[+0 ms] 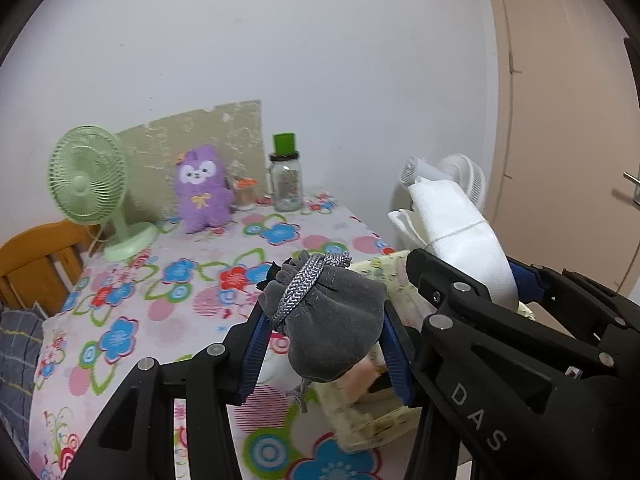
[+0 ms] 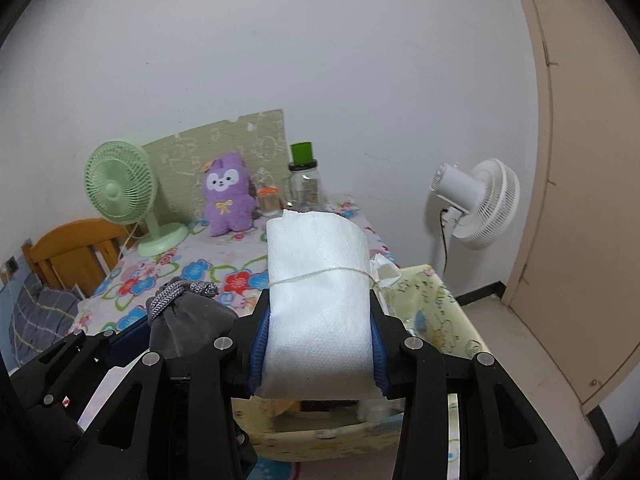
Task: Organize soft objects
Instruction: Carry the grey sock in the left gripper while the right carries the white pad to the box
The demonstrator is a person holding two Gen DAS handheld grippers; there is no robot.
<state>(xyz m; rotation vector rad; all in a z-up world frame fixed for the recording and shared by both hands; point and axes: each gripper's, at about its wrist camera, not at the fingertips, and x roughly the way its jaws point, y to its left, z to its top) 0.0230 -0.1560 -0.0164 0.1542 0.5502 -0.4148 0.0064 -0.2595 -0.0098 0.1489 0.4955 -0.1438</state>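
My left gripper [image 1: 326, 316] is shut on a grey velvet drawstring pouch [image 1: 332, 320] with a braided cord; the pouch [image 2: 188, 320] also shows at the left of the right wrist view. My right gripper [image 2: 320, 320] is shut on a white cloth bundle [image 2: 320, 300] tied with thin string, and the bundle [image 1: 460, 232] appears at the right of the left wrist view, where the right gripper [image 1: 468, 276] is seen from the side. Both held things hang above a pale yellow patterned fabric box [image 2: 432, 312] at the table's near right; the box [image 1: 368, 412] lies below the pouch.
A flowered cloth covers the table [image 1: 160, 280]. At its back stand a green desk fan [image 1: 92, 196], a purple plush toy [image 1: 202, 192], a small jar [image 1: 245, 194] and a glass bottle with a green cap [image 1: 286, 176]. A white floor fan [image 2: 480, 204] stands right; a wooden chair [image 1: 36, 264] left.
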